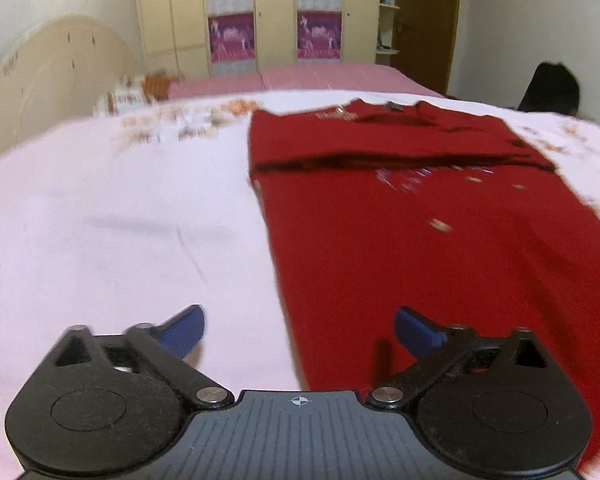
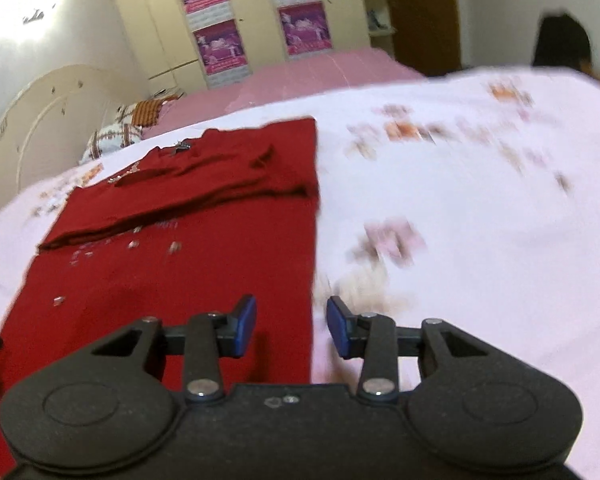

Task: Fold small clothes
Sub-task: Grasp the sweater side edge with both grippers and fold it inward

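While the red shirt (image 1: 440,240) lies flat on the bed sheet (image 1: 120,220) near its front edge, my left gripper (image 1: 300,332) and right gripper (image 2: 291,326) hover with jaws spread and empty, each astride one long side edge, ready to fold it.

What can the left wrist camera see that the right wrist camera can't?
Only the left wrist view shows the left gripper, open wide over the shirt's left edge, with plain sheet beside it. Only the right wrist view shows the right gripper, open over the shirt's right edge, plus the striped pillow seen clearly. Both show the red shirt, sleeves folded across its top, lying on the pale pink sheet, and the wardrobe behind.
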Demonstrator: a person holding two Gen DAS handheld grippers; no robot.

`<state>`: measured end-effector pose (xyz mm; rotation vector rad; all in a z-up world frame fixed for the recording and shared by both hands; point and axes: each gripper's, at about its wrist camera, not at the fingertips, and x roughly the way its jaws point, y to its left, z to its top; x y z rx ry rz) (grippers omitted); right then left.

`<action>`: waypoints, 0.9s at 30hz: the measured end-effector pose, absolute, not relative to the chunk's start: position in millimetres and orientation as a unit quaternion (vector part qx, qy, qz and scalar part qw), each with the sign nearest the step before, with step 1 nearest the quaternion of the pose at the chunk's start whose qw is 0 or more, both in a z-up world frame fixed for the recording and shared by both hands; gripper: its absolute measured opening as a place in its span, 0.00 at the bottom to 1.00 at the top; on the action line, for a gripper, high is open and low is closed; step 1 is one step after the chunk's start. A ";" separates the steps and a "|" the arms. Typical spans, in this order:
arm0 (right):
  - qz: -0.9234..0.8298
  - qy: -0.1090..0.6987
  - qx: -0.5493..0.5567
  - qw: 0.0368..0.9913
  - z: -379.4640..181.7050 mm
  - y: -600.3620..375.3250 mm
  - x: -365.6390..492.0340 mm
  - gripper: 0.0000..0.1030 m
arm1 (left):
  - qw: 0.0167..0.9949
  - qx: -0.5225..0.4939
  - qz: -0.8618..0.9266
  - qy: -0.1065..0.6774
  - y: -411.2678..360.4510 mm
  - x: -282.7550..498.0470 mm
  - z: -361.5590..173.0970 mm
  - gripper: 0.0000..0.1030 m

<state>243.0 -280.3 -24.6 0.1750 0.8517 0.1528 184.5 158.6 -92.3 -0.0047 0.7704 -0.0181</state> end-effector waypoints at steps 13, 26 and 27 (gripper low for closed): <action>0.117 0.466 0.240 0.844 -50.2 -311.3 142.3 0.40 | 0.887 -0.202 -0.054 0.412 179.2 99.5 -112.9 0.74; 0.167 0.480 0.299 0.808 -68.6 -285.6 146.0 0.23 | 0.843 -0.341 -0.109 0.401 179.4 129.9 -146.9 0.29; 0.167 0.478 0.291 0.812 -67.4 -282.6 146.8 0.13 | 0.846 -0.336 -0.104 0.401 177.7 130.7 -146.0 0.16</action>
